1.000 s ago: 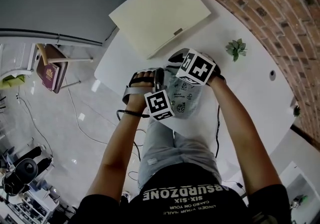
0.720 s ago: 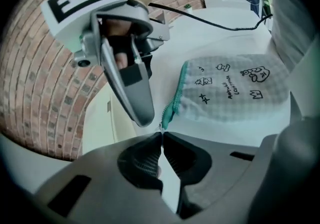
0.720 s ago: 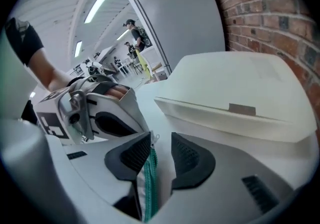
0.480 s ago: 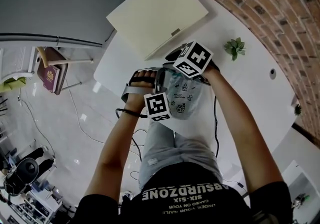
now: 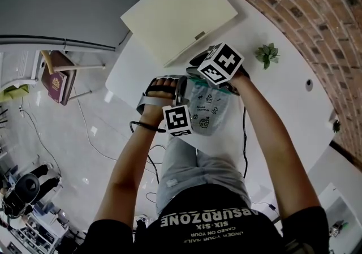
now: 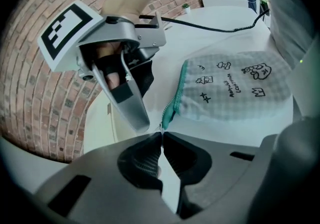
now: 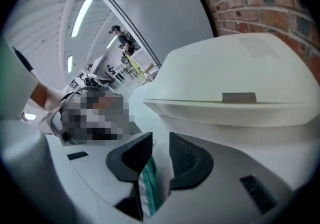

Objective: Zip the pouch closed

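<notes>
Pouch [image 5: 206,108] at counter [image 5: 271,94] near edge. Your left claw [image 6: 162,135] pinched tight on zip [image 6: 176,96] end. Zip runs away from it into your right claw [image 7: 160,150]: jaws apart, just been closing, zip between, ungripped.

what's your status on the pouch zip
Left gripper shut on pouch corner, at teal zip end. Right gripper jaws just been closing, apart, zip between them, not pinched. White case behind, apart from pouch.
</notes>
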Available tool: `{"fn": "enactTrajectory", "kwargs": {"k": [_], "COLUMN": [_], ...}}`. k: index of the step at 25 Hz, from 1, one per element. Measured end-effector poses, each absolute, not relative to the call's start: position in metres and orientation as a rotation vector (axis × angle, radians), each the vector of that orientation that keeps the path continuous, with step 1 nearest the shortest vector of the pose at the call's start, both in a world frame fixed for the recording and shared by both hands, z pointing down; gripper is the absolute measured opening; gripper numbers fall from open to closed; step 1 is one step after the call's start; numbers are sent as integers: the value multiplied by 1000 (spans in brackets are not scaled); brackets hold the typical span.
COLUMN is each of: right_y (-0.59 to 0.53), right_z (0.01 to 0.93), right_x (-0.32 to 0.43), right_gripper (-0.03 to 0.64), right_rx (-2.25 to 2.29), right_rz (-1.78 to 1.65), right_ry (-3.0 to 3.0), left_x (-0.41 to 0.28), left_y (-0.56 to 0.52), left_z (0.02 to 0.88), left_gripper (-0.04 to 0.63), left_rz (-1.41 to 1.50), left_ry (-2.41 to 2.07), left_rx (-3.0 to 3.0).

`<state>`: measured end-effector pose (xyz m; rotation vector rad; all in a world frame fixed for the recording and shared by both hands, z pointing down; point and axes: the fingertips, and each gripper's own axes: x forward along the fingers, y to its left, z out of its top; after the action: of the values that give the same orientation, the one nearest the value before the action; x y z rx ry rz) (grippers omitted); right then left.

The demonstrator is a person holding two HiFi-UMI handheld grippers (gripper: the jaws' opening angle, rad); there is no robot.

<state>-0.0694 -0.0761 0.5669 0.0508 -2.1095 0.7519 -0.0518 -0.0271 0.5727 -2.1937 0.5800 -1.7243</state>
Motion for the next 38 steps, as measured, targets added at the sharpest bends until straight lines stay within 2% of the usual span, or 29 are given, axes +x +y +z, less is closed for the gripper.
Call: {"fn": "enactTrajectory", "kwargs": {"k": [5,12,18,24,28,35,38], "right_y": [-77,-73,-70,-71,-76,-71,-63], "right_z": [569,581,589,581,573,573,580], "right_x": [-78,-72,-62,-61,-55,-46,-44], "right_gripper": [111,114,32,17,82,86,92], "right_rx": [69,156,192,200,141,-59,-162], "right_rz": [914,924,903,972,769,132,-6], "right_ry": [-2079,-1961,-1906,-1956,-2043,-2068,-2018], "left_x": [-47,-47,-47,-49,-51,-49,-50], "left_y": [-28,-26,-27,-27,-28,-29,-29], "left_z": [568,570,570,572,574,576,578], "left_gripper": [17,17,17,17,17,17,17], "left_rz": [-1701,-1712,-1715,-1728,-1734,-1733,-1737], "left_ry": [553,536,553,584,600,596,593], "left_rx": [-2170,-2163,-2166,-2205,-2245,-2274,-2290]}}
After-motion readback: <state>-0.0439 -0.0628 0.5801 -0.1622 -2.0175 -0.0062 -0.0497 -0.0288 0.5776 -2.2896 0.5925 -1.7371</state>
